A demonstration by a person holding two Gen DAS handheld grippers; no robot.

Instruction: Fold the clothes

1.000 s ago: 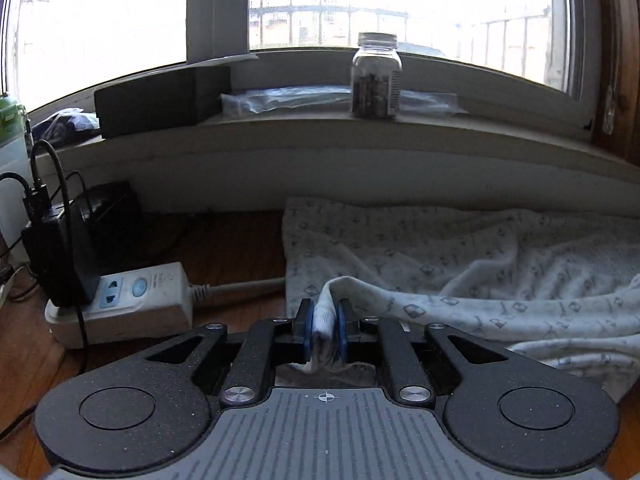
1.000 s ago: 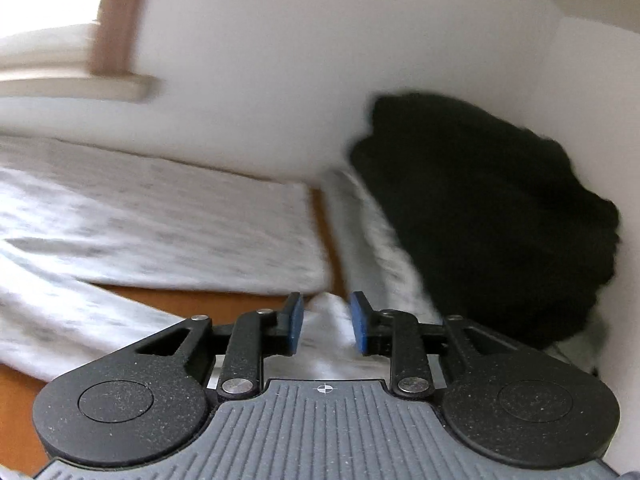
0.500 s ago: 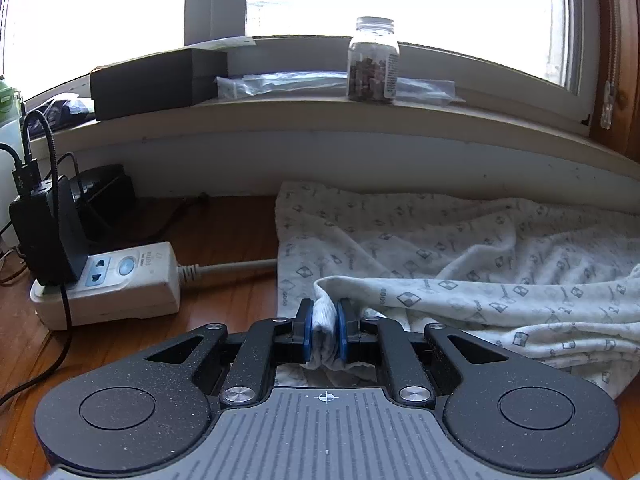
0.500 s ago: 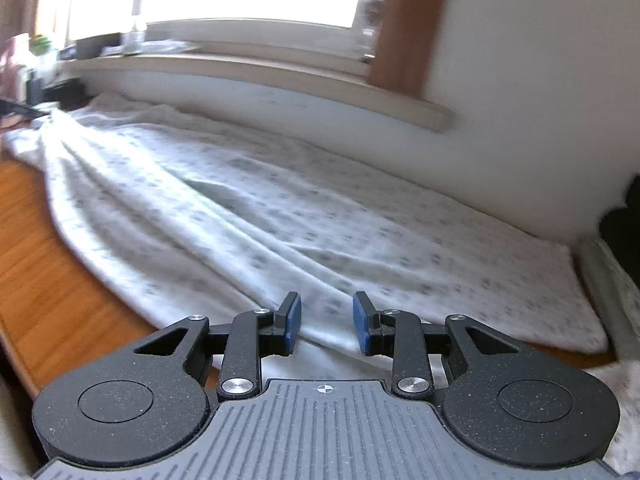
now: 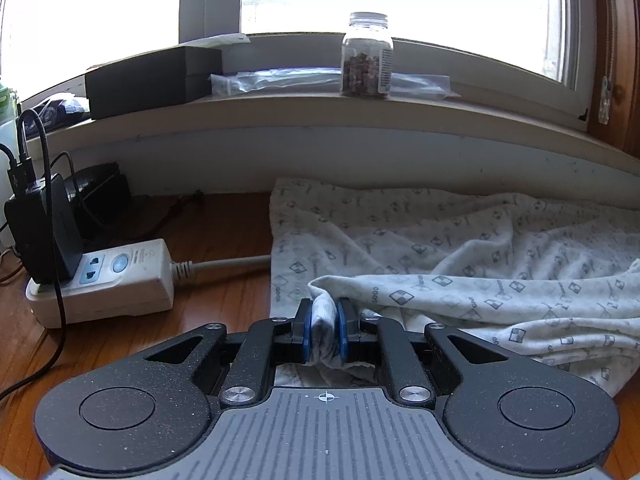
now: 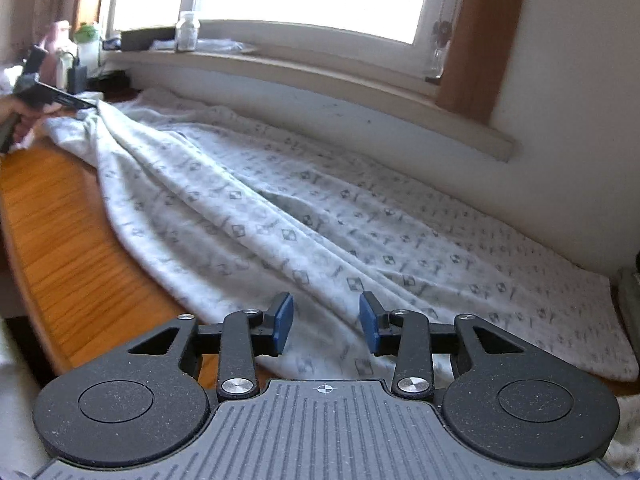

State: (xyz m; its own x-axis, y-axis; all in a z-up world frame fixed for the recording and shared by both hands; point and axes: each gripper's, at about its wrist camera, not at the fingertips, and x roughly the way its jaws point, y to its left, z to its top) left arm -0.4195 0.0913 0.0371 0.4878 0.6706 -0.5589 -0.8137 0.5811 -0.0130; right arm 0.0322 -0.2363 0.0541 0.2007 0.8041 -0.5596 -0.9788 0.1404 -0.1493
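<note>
Garment: a white cotton cloth printed with small grey diamond marks (image 6: 320, 216) lies spread lengthwise on the brown wooden surface (image 6: 68, 216), its far edge along the wall under the window sill.
Left gripper: the left gripper (image 5: 325, 330) has its blue-padded fingers (image 5: 306, 330) drawn narrow and pinching a bunched corner of the cloth, lifted slightly off the surface; in the right wrist view this corner sits at about 10 o'clock.
Right gripper: the right gripper (image 6: 326, 322) hovers over the near hem at 6 o'clock, fingers (image 6: 285, 316) moderately apart and empty; cloth lies below the gap, not pressed.
Done: one corner is secured; the cloth is roughly flat, with long ridges running from the held corner toward 5 o'clock.
Left: no fold shows yet. By my reading the right side must take its own corner or hem, then both ends go over and the ridges get smoothed.
Nearby: a white power strip (image 5: 108, 276) sits at 9 o'clock of the held corner, clear of the cloth.
</note>
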